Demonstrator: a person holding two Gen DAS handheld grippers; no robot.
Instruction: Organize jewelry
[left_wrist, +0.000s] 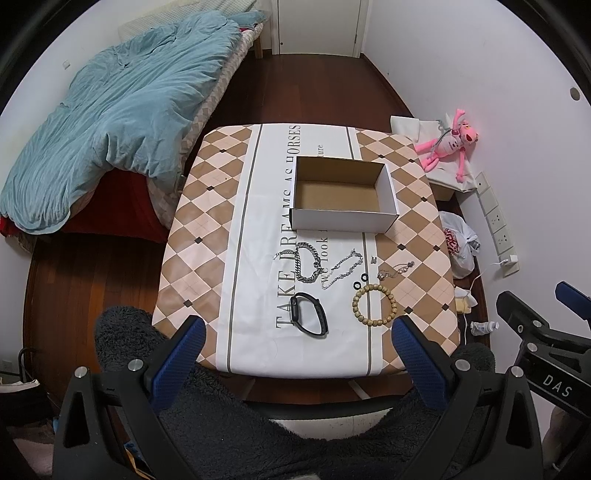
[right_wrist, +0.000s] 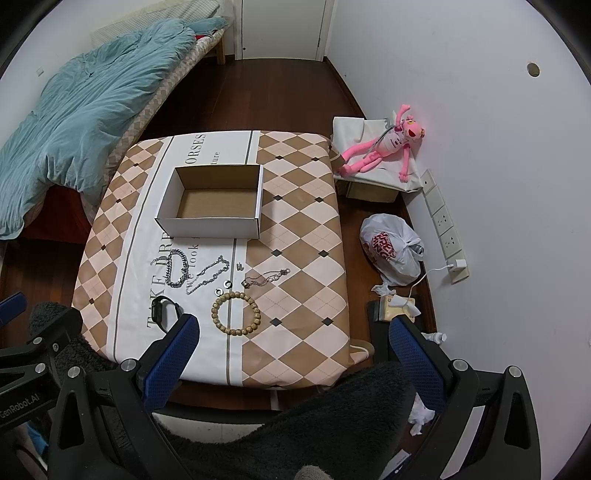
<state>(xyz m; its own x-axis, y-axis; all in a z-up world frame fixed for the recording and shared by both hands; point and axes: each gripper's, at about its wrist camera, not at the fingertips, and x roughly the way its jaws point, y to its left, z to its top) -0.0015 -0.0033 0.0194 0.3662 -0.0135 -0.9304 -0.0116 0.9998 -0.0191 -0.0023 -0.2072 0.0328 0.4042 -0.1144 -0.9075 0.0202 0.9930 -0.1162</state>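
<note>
An open empty cardboard box (left_wrist: 343, 192) (right_wrist: 214, 201) stands mid-table. In front of it lie a thick silver chain bracelet (left_wrist: 304, 264) (right_wrist: 176, 269), a thin silver chain (left_wrist: 341, 267) (right_wrist: 207, 275), two small black rings (left_wrist: 361, 280) (right_wrist: 222, 288), a fine chain with pendant (left_wrist: 397, 269) (right_wrist: 266, 277), a wooden bead bracelet (left_wrist: 375, 304) (right_wrist: 235, 313) and a black smartwatch (left_wrist: 308, 314) (right_wrist: 164, 312). My left gripper (left_wrist: 297, 350) is open and empty above the table's near edge. My right gripper (right_wrist: 291, 350) is open and empty, to the right of the left one.
The table wears a checked cloth (left_wrist: 207, 221) (right_wrist: 303, 258). A bed with a blue duvet (left_wrist: 122, 110) is on the left. A pink plush toy (right_wrist: 384, 147), a white plastic bag (right_wrist: 391, 251) and a wall power strip (right_wrist: 445, 225) are on the right.
</note>
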